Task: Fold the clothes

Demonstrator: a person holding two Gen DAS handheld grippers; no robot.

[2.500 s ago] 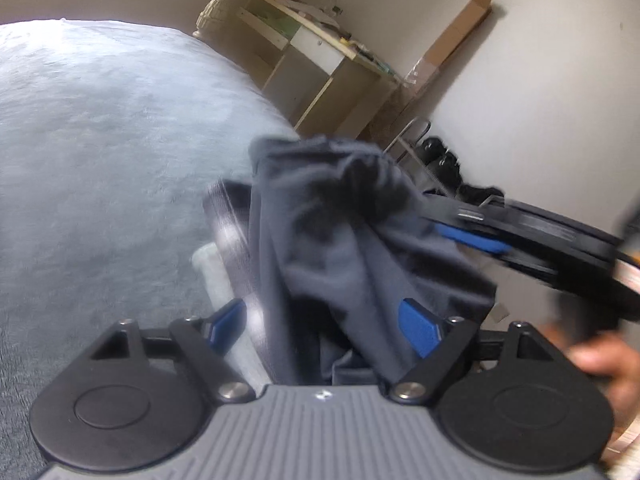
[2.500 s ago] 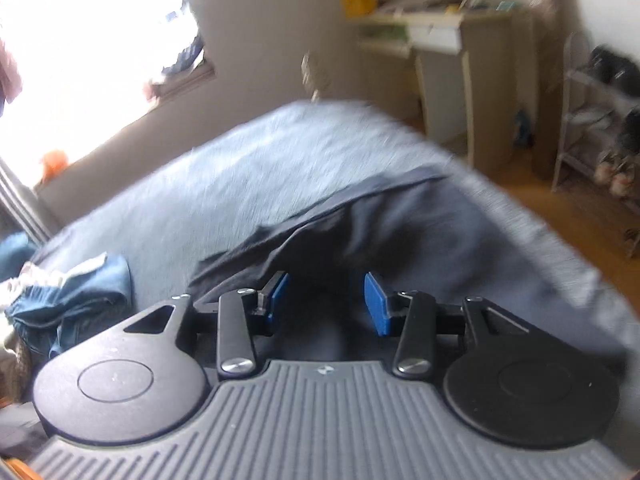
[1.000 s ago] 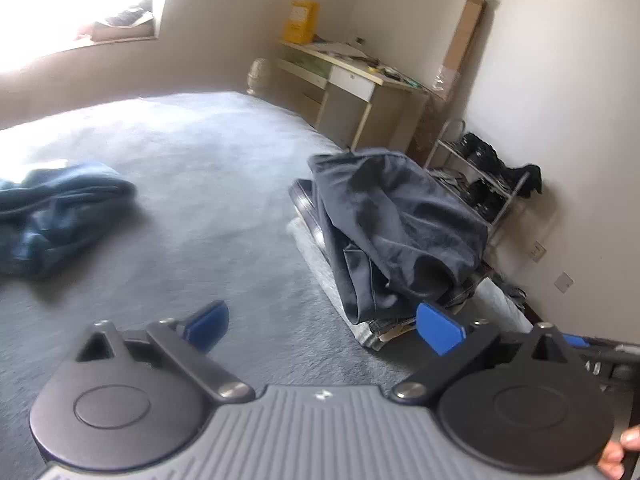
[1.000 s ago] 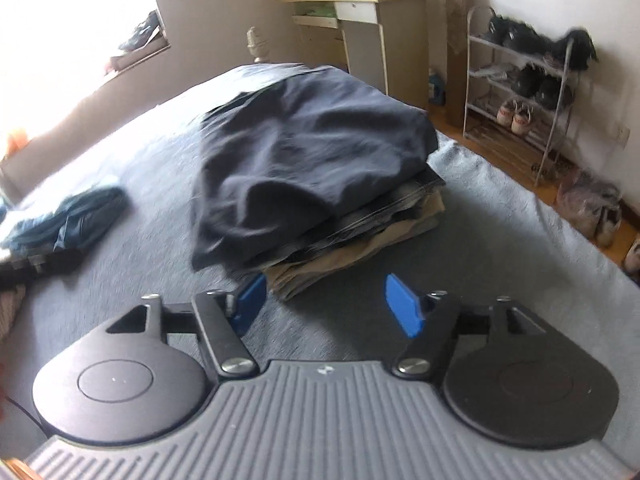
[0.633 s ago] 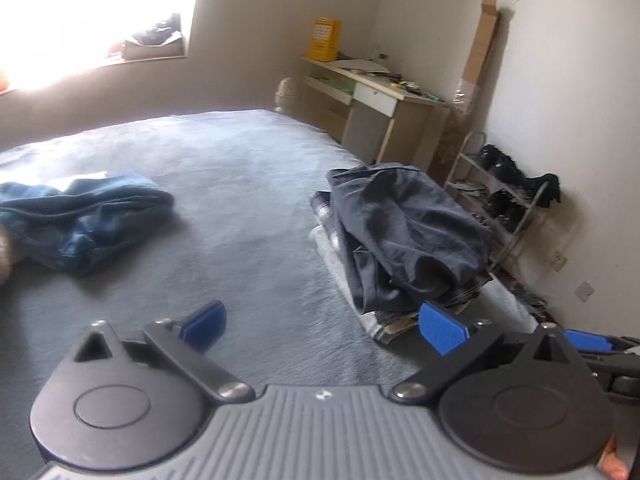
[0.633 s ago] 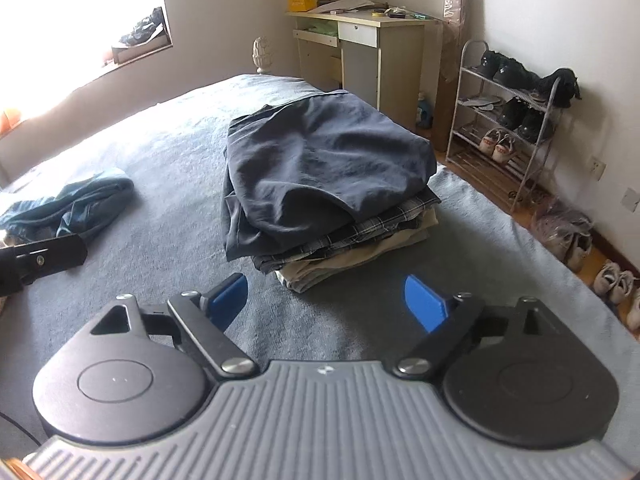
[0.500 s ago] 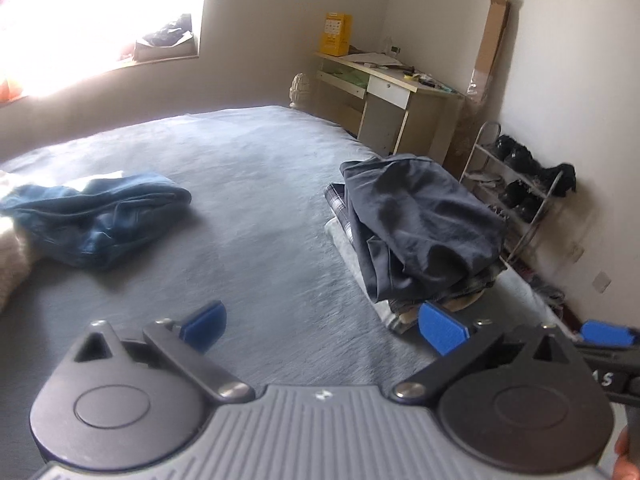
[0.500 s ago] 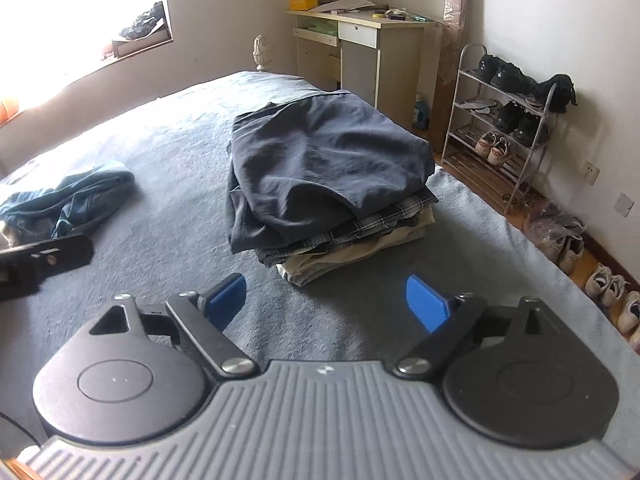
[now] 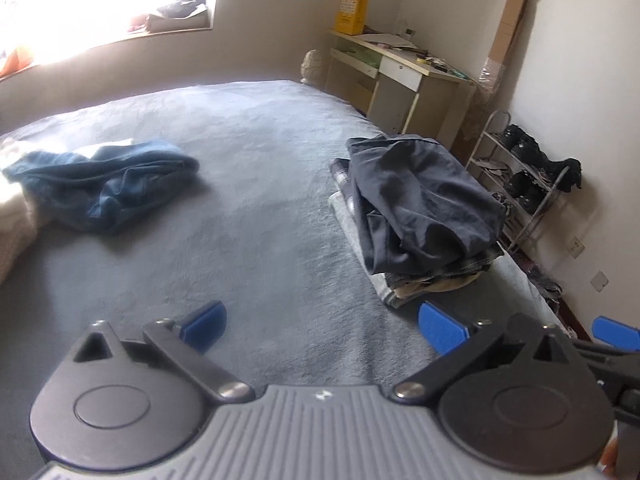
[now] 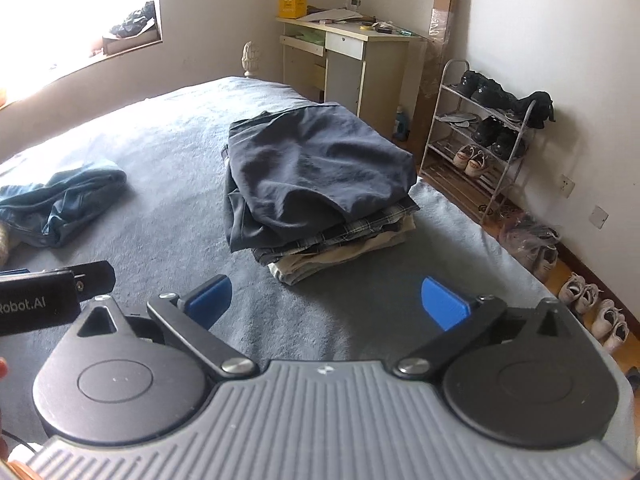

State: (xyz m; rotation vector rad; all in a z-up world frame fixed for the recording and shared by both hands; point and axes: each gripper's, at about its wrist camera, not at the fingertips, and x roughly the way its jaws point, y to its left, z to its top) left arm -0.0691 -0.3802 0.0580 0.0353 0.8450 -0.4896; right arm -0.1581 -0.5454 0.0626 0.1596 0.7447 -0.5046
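Note:
A dark navy garment (image 9: 416,196) (image 10: 316,164) lies loosely folded on top of a stack of folded clothes (image 10: 340,248) near the bed's right edge. A crumpled blue denim garment (image 9: 104,184) (image 10: 60,200) lies on the bed to the left. My left gripper (image 9: 322,326) is open and empty, held above the grey bedspread, well back from the stack. My right gripper (image 10: 326,300) is open and empty, also back from the stack and facing it. The left gripper's body shows at the left edge of the right wrist view (image 10: 52,292).
The grey bedspread (image 9: 248,216) covers the bed. A desk (image 10: 344,60) stands beyond the bed's far corner. A shoe rack (image 10: 488,128) and loose shoes (image 10: 592,308) line the right wall. A pale fabric (image 9: 12,216) lies at the far left.
Both grippers let go of the navy garment, opened wide and pulled back from the stack. The garment now rests on the stack.

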